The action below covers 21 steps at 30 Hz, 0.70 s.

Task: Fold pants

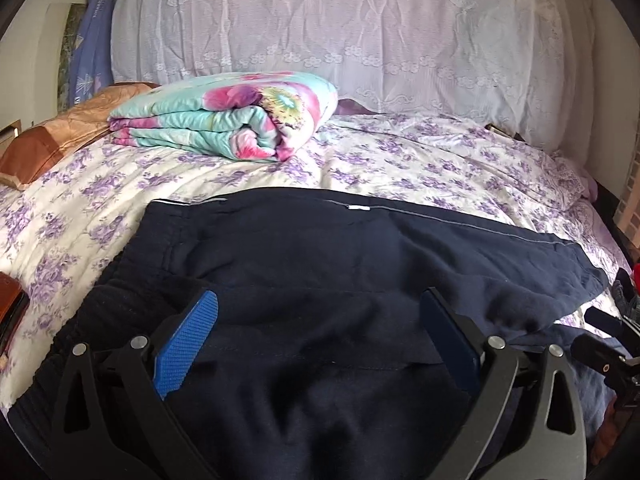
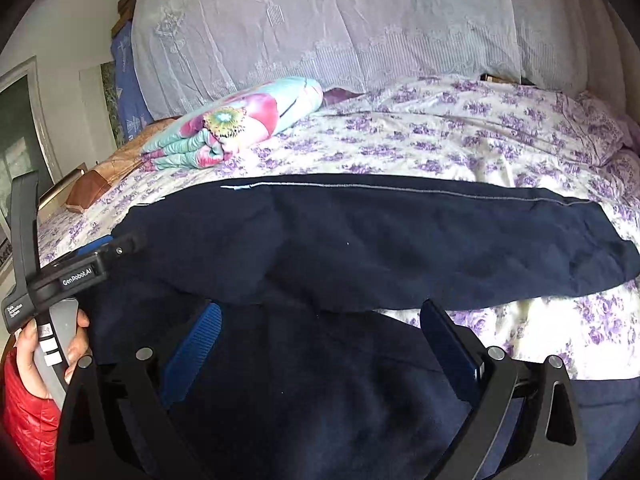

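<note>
Navy pants [image 2: 360, 240] across floral bed [image 2: 520, 140] — right claw [image 2: 320, 340] spread.

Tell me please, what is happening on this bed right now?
A person holds a gripper in each hand and is folding dark navy pants spread on a floral bedsheet. The left gripper and the right gripper are both open over the near fabric, gripping nothing. One leg lies stretched across the bed. A folded floral quilt sits behind, untouched.

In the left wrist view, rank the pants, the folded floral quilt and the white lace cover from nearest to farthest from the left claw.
1. Pants: dark, directly under the open left claw.
2. Folded floral quilt: mid-bed, ahead and left.
3. White lace cover: at the head of the bed, farthest back.
</note>
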Motion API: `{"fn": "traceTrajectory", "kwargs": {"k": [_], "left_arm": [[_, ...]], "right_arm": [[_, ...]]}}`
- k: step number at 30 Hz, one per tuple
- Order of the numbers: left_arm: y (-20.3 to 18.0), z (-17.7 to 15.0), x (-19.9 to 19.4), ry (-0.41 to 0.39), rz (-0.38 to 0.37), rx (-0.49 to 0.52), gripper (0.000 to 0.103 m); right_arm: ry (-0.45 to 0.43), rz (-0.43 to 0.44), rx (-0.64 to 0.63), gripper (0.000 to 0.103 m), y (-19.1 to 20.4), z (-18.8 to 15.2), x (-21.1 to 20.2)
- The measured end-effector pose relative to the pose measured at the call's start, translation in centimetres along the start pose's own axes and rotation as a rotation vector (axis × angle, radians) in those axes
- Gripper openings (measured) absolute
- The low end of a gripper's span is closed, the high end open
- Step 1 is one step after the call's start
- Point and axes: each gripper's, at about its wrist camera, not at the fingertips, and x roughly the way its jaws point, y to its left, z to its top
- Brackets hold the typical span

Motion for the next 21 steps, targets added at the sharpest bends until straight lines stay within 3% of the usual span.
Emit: {"fn": "traceTrajectory", "kwargs": {"k": [6, 11, 15, 21], "left_arm": [[1.0, 0.9, -0.9, -0.013, 0.027, 0.003, 0.098], [3.7, 4.4, -0.6, -0.015, 0.118, 0.073, 0.098], [6.6, 6.9, 1.4, -0.001, 0.144, 0.003, 0.098], [8.1, 7.7, 5.5, 0.028, 0.083, -0.11, 0.098]], "right_arm": [[0.031, 0.011, 0.025, 0.1, -0.5, -0.4, 0.7], [0.079, 0.022, 0.049, 0.1, -1.0, -0.6, 1.7], [0.127, 0.027, 0.052, 0.1, -0.9, -0.7, 2.9], [0.153, 0.053, 0.077, 0.1, -1.2, -0.7, 3.6]]}}
